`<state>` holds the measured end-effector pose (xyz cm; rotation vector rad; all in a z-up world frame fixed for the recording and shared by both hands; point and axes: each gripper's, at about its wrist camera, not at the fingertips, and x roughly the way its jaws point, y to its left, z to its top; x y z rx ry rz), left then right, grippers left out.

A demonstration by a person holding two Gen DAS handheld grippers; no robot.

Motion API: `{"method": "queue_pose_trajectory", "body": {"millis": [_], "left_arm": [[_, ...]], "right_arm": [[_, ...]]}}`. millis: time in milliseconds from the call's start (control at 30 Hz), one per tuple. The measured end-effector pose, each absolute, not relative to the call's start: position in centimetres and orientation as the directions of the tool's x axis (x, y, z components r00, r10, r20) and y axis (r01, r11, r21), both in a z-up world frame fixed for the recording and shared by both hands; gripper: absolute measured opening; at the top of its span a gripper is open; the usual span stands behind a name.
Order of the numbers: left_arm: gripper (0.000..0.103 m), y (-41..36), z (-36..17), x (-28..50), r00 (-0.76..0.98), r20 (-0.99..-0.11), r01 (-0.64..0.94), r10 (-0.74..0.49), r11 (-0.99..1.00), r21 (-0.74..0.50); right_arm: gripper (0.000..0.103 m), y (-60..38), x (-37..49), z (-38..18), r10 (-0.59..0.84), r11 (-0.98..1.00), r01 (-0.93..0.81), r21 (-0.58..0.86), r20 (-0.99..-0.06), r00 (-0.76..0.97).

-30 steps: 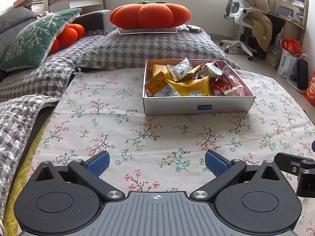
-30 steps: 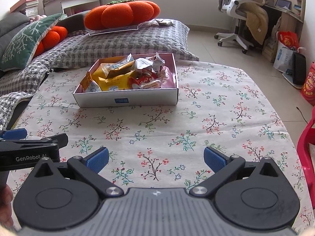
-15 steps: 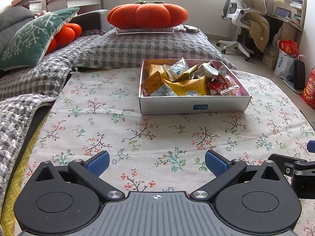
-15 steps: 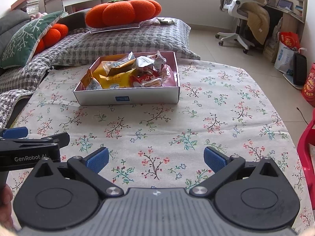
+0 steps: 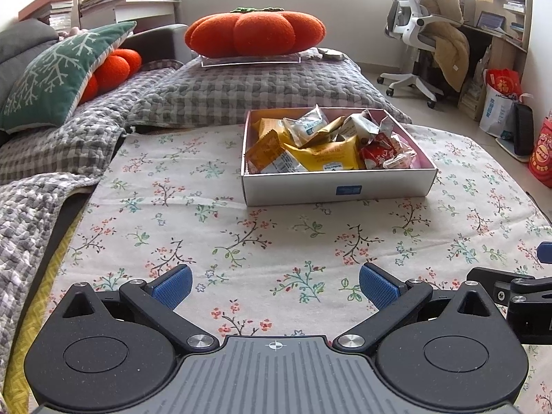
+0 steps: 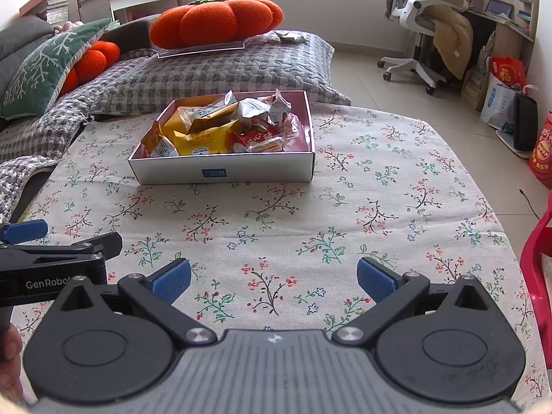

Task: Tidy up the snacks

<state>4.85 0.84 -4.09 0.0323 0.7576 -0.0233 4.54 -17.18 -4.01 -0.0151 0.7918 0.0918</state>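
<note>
Left wrist view looks across a table spread with a flowered cloth (image 5: 193,207), toward a grey checked sofa cover (image 5: 248,93) that runs along the far and left sides. On that cover sit an orange pumpkin cushion (image 5: 255,34) and, further left, a green cushion (image 5: 58,76) with a white branch pattern. A white office chair (image 5: 417,34) draped with a tan blanket stands on the tiled floor at the far right, beside a desk and some bags.

A shallow white box (image 5: 338,189) rests on the cloth toward the far side of the table, well apart from both tools. It is filled with snack packets (image 5: 324,155): yellow and orange ones on the left, silver ones behind, red ones on the right. Whether any packet pokes over the rim is hard to tell at this angle.

The left gripper (image 5: 275,283) hangs low over the near cloth, jaws spread wide with nothing between them. The right gripper (image 6: 274,277) is alongside it, equally wide open and empty; part of a hand (image 6: 8,362) shows at the lower left of the right wrist view.

Bare cloth lies between the tools and the box. The table's right edge drops to open floor, with a red chair (image 6: 538,258) just beside the near right corner; the left edge meets the sofa cover.
</note>
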Motion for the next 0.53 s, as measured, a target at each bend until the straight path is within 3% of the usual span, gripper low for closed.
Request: {"method": "queue_pose_trajectory", "body": {"millis": [533], "left_arm": [[0.103,0.76,-4.07,4.95,0.723,-0.69,0.033,-0.006,0.999,0.026]], "right_arm": [[0.103,-17.18,4.58,-4.02,0.076,0.996,-0.088,0.02,-0.712,0.698]]}}
